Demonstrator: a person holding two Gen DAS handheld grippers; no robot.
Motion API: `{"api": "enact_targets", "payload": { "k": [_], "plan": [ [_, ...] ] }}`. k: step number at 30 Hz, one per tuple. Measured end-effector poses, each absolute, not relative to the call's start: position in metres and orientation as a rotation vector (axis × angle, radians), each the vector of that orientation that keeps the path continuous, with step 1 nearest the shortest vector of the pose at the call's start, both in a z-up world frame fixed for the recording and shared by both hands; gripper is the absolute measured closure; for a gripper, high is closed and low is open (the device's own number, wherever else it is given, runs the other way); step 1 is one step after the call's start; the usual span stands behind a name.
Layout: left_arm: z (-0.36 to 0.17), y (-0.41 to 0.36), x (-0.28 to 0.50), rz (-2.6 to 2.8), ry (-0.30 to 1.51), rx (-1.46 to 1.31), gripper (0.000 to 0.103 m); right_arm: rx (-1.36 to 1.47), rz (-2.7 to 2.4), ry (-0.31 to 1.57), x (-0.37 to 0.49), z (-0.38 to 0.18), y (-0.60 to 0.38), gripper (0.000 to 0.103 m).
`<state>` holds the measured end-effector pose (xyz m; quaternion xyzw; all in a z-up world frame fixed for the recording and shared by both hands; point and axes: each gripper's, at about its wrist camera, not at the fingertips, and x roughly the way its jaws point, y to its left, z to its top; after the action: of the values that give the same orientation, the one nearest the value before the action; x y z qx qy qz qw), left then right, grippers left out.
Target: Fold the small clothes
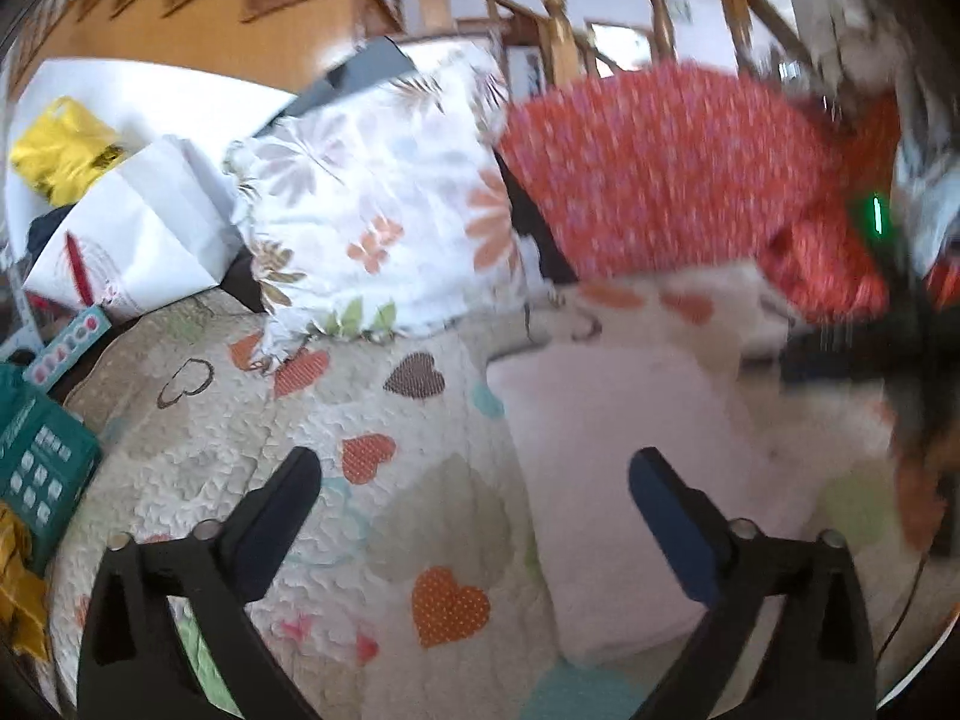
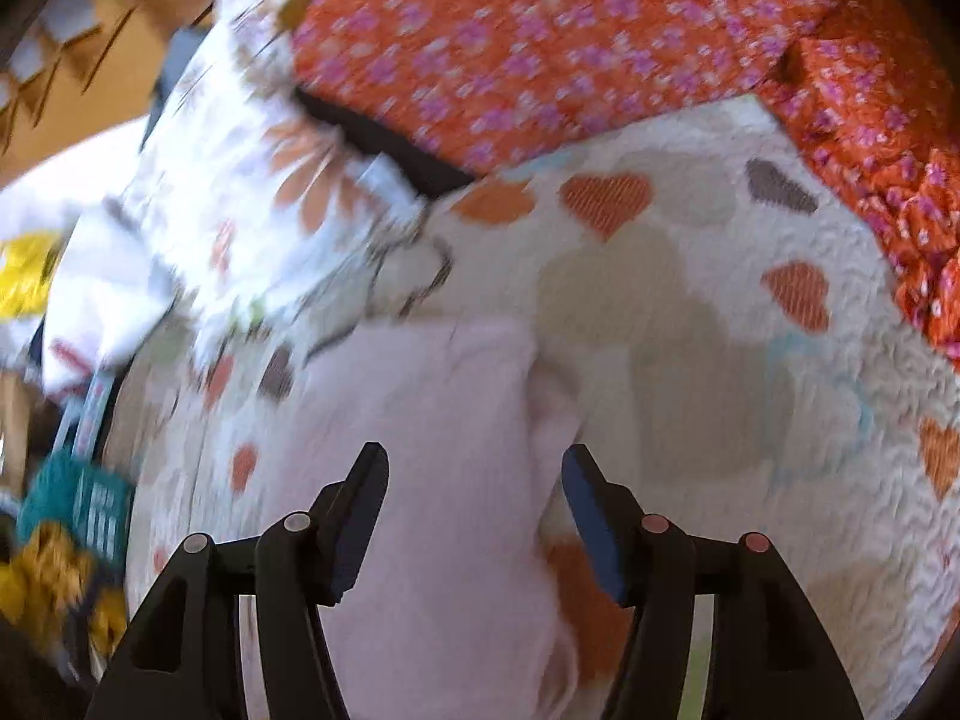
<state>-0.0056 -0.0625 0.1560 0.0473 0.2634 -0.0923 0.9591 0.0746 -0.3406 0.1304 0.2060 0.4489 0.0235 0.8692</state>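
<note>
Two claws show here, one in each view. The left claw (image 1: 474, 474) has its two fingers spread very wide, with nothing between them. The right claw (image 2: 474, 468) also has its two fingers apart, and nothing is pinched there. One pale pink cloth (image 1: 606, 480) lies flat on the blanket (image 1: 336, 408), which is covered in hearts. For the left claw, the pink cloth sits in front and a little to the right, under the right finger. For the right claw, the same pink cloth (image 2: 432, 456) lies right below and in front, running under both fingers, and it looks folded over. Past both claws sits one red cloth with small purple flowers (image 1: 678, 174), up and to the right of the left claw. One white pillow with orange flowers (image 1: 372, 198) sits ahead of the left claw, touching the red cloth's side. Far to the left of the left claw are one yellow bag (image 1: 60, 150), one white paper bag (image 1: 138, 228) and one green basket (image 1: 42, 468). The pictures are blurry.
</note>
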Motion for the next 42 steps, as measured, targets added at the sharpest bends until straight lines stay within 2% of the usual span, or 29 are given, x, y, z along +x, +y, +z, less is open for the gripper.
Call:
{"api": "enact_targets", "payload": {
  "k": [2, 8, 12, 20, 28, 42],
  "plan": [
    [0.166, -0.055, -0.013, -0.213, 0.529, 0.033, 0.0, 0.384, 0.067, 0.972, 0.056, 0.12, -0.328, 0.038],
    [0.157, -0.038, -0.047, -0.13, 0.562, -0.004, 0.0, 0.197, -0.004, 1.225, 0.002, 0.054, -0.301, 0.037],
    [0.14, -0.028, -0.051, -0.079, 0.613, -0.065, 0.0, 0.243, -0.036, 1.214, -0.029, 0.067, -0.312, 0.037],
    [0.116, -0.043, -0.034, -0.113, 0.726, -0.022, 0.0, 0.282, -0.025, 1.009, -0.049, 0.114, -0.307, 0.035],
    [0.087, -0.061, -0.025, -0.12, 0.81, 0.085, 0.0, 0.246, -0.035, 1.013, -0.025, 0.103, -0.293, 0.034],
    [0.068, -0.051, -0.013, -0.138, 0.91, 0.068, 0.0, 0.174, -0.033, 1.047, -0.009, 0.086, -0.276, 0.03]
  ]
}}
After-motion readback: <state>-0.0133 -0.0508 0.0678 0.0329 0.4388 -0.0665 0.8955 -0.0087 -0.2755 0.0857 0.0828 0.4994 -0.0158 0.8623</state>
